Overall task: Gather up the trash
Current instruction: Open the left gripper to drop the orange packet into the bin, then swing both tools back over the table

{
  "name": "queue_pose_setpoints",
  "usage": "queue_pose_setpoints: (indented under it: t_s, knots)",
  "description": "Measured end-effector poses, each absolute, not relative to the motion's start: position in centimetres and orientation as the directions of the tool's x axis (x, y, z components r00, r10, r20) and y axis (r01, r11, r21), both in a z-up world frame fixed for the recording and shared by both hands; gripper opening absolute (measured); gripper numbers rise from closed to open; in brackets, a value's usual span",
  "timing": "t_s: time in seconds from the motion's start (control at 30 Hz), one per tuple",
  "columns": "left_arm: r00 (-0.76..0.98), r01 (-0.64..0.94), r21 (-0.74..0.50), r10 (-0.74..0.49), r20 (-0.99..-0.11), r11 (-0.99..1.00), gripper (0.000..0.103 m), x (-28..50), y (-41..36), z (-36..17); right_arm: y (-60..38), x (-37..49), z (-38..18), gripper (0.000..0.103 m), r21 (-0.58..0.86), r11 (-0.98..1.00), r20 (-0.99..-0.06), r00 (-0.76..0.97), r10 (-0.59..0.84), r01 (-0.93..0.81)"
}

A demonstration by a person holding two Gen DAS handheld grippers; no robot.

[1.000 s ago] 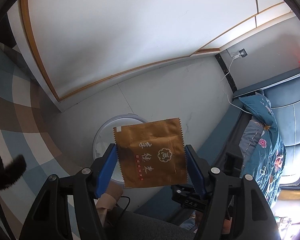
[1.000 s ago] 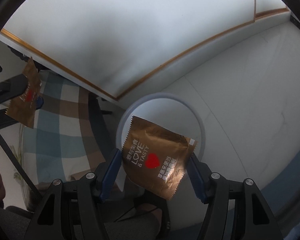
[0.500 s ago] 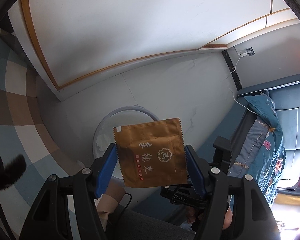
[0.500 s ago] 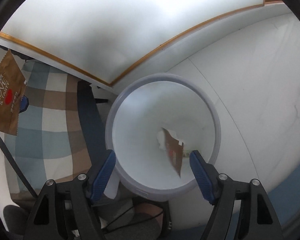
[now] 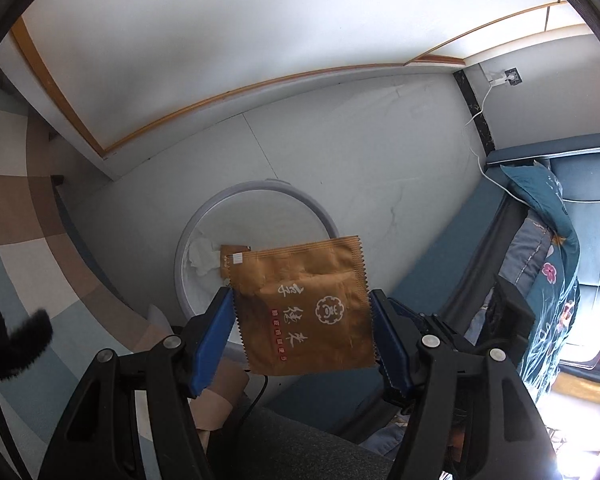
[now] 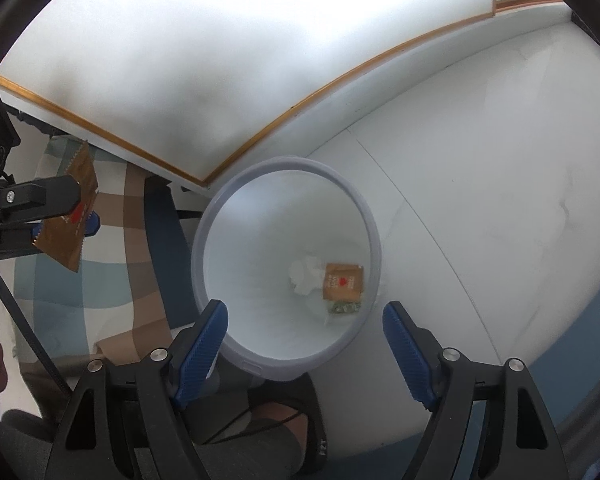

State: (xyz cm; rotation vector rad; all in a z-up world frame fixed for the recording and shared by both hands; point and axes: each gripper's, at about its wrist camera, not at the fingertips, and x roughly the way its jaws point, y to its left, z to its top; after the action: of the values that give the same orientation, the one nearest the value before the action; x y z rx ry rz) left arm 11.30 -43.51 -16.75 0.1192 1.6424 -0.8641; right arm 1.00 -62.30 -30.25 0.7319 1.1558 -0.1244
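Brown snack wrapper (image 5: 306,306) sits clamped in the left gripper (image 5: 302,334) above a white bin (image 6: 286,264) holding another wrapper (image 6: 342,282) and tissue (image 6: 306,274); right gripper (image 6: 304,346) fingers spread apart.

My packet (image 5: 304,312) is golden-brown with white and red print. The bin (image 6: 220,264) is white, grey-rimmed. The rug (image 6: 112,264) is checked brown, blue, cream.

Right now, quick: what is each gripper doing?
Left gripper: shut on the brown wrapper, above the bin.
Right gripper: open, empty, over the bin; a wrapper in the bin.
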Motion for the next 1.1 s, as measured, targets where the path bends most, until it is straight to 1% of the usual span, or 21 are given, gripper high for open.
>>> queue_pose_setpoints:
  t_s: [0.2, 0.33, 0.43, 0.67, 0.73, 0.8, 1.1]
  knots:
    - [-0.31, 0.531, -0.448, -0.328, -0.892, 0.719, 0.063, 10.9, -45.0, -18.0, -63.3, -0.7, -28.3, 0.081, 0.493, 0.73, -0.839, 0.48, 0.255, 0.474]
    - [-0.334, 0.543, -0.432, -0.287, -0.898, 0.72, 0.063, 10.6, -45.5, -18.7, -63.5, -1.2, -27.3, 0.084, 0.5, 0.724, -0.828, 0.508, 0.239, 0.475]
    - [-0.345, 0.539, -0.442, -0.291, -0.893, 0.717, 0.063, 10.5, -45.8, -18.8, -63.8, -1.3, -26.8, 0.084, 0.499, 0.726, -0.825, 0.515, 0.231, 0.473]
    - [-0.334, 0.548, -0.416, -0.266, -0.904, 0.726, 0.065, 10.3, -45.6, -18.8, -63.4, -1.3, -26.7, 0.084, 0.502, 0.728, -0.823, 0.518, 0.234, 0.467]
    - [-0.336, 0.55, -0.41, -0.257, -0.906, 0.728, 0.07, 10.2, -45.4, -18.9, -63.4, -1.4, -26.6, 0.084, 0.503, 0.73, -0.82, 0.521, 0.236, 0.463]
    - [-0.333, 0.554, -0.404, -0.251, -0.909, 0.728, 0.072, 10.0, -45.4, -18.9, -63.4, -1.4, -26.4, 0.084, 0.505, 0.732, -0.819, 0.522, 0.238, 0.458]
    - [-0.28, 0.579, -0.381, -0.263, -0.923, 0.721, 0.072, 9.8, -44.6, -17.7, -63.7, -2.0, -25.7, 0.084, 0.502, 0.731, -0.817, 0.532, 0.224, 0.463]
